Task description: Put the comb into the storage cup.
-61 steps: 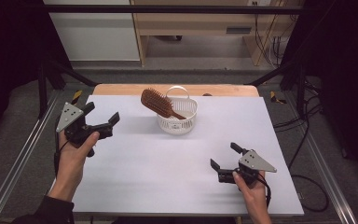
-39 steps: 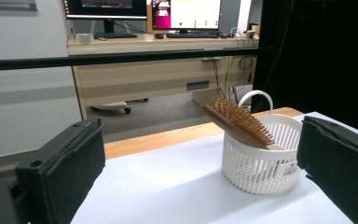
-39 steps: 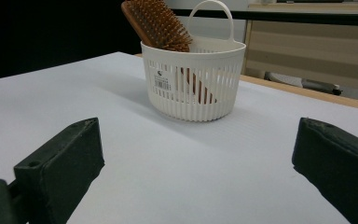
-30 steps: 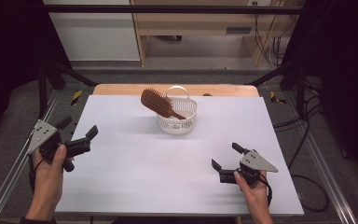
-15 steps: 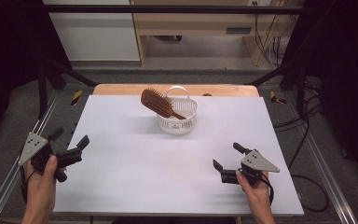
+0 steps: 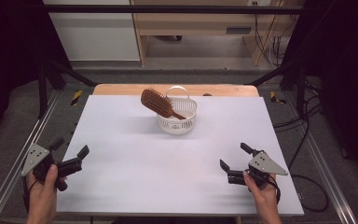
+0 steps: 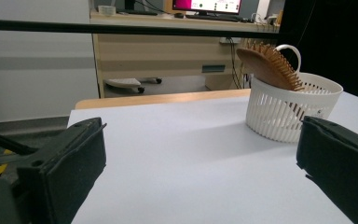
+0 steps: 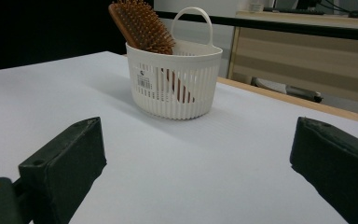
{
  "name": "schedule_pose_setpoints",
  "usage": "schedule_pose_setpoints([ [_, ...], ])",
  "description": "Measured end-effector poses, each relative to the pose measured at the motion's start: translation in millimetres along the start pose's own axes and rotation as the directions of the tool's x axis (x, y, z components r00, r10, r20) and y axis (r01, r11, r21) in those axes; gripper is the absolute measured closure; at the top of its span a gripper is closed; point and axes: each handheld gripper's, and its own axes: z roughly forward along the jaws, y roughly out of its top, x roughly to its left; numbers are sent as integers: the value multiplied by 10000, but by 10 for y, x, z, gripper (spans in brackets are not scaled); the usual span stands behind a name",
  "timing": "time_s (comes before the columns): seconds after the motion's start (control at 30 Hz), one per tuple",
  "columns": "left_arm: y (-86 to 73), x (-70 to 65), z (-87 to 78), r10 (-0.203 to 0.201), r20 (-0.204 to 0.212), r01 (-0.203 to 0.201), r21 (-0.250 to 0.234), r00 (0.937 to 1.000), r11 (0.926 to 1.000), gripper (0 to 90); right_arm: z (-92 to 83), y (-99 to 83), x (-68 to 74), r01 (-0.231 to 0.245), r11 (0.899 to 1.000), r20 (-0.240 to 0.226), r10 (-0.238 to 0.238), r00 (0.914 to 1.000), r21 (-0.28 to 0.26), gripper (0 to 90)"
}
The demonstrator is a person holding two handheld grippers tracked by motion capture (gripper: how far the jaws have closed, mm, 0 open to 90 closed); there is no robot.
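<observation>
Jaws on both my grippers stand wide apart with nothing between them. My left gripper (image 6: 70,154) sits at the near left edge of the table (image 6: 121,186); two seconds ago it was up beside the basket, and since then I have drawn it steadily back toward me and outward, so it now hangs partly off the white sheet. My right gripper (image 6: 235,163) has hardly shifted, resting low at the near right. I read this as the placing step being over, with both hands retiring to their corners.

Farther out, well apart from either gripper, the basket (image 6: 177,122) stands upright at the far middle of the table, its handle (image 6: 177,89) arching over it. The brush (image 6: 158,102) is in it, handle end down inside and head up and out over the rim. Its long axis runs slantwise, not upright: from the high view it leans from the basket's floor up toward the far left. In my right gripper view the bristles (image 8: 144,23) face me. It has not moved while my left hand withdrew.
</observation>
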Motion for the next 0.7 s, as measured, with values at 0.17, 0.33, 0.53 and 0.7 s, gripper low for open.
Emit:
schedule_pose_setpoints([
  [0.17,-84,-21,-2,112,46,-113,181,9999,9998,13,-49,-19,-39,37,10000,149,-37,9999,-12,38],
  [0.33,-170,-44,4,25,61,-26,257,10000,9997,13,-104,-40,-85,27,10000,284,-26,9996,-16,38],
  [0.53,-240,-88,11,94,164,-99,352,9998,9993,13,-150,-57,-133,65,9999,439,-61,9990,-103,38],
  [0.7,-291,-137,7,196,294,-207,365,9994,9991,13,-170,-70,-154,94,9999,478,-87,9988,-138,37],
])
